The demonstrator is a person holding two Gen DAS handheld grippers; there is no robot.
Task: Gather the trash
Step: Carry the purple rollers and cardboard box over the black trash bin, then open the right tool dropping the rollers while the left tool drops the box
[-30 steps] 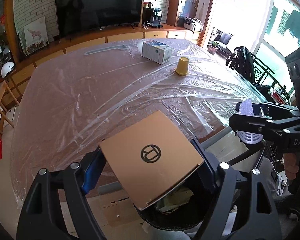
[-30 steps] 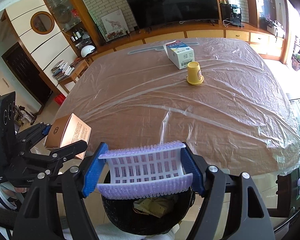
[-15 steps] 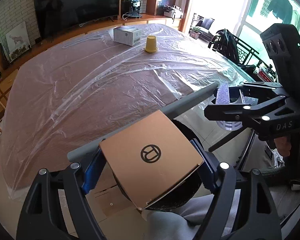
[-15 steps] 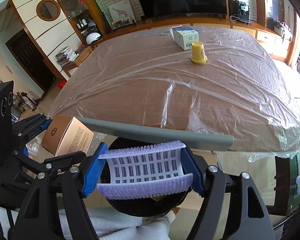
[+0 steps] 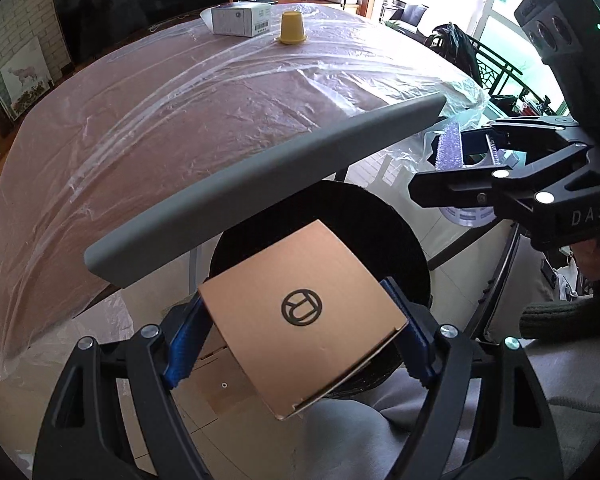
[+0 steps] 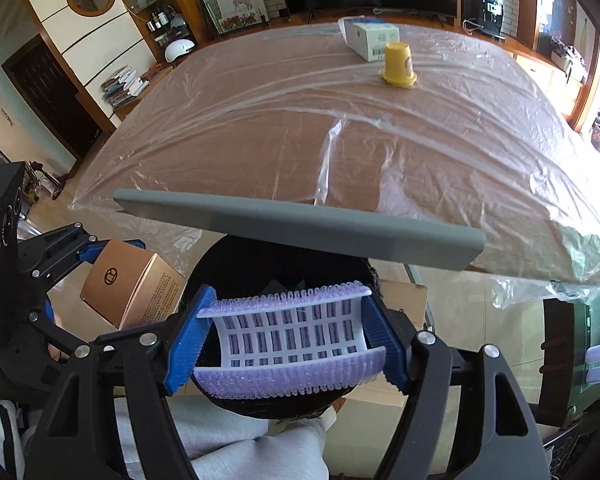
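A: Trash items number four by our count: one tan cardboard box (image 5: 304, 312), one lilac hair roller (image 6: 290, 336), one white carton (image 6: 370, 38) and one yellow cup (image 6: 398, 64). We see two hand-held grippers. The left hand-held gripper (image 5: 300, 336) clamps the tan box by its sides; the right hand-held gripper (image 6: 288, 340) pinches the roller end to end between blue pads.

B: We place both held items above one black bin (image 5: 384, 220), below the desk's near edge. The carton and the upturned cup stand close together at the far side of the desk (image 6: 260, 132), which lies under clear plastic sheeting.

A: One grey bar (image 6: 300, 224) crosses in front of the desk edge in both views and covers the bin's far rim. A television (image 5: 140, 4) stands behind the desk.

B: We cannot see into the bin: the box and roller block its mouth, and the inside reads only as dark. At the right edge, two more rollers (image 6: 598, 362) are partly cut off. Grey-clad legs (image 6: 240, 444) show beneath the grippers.
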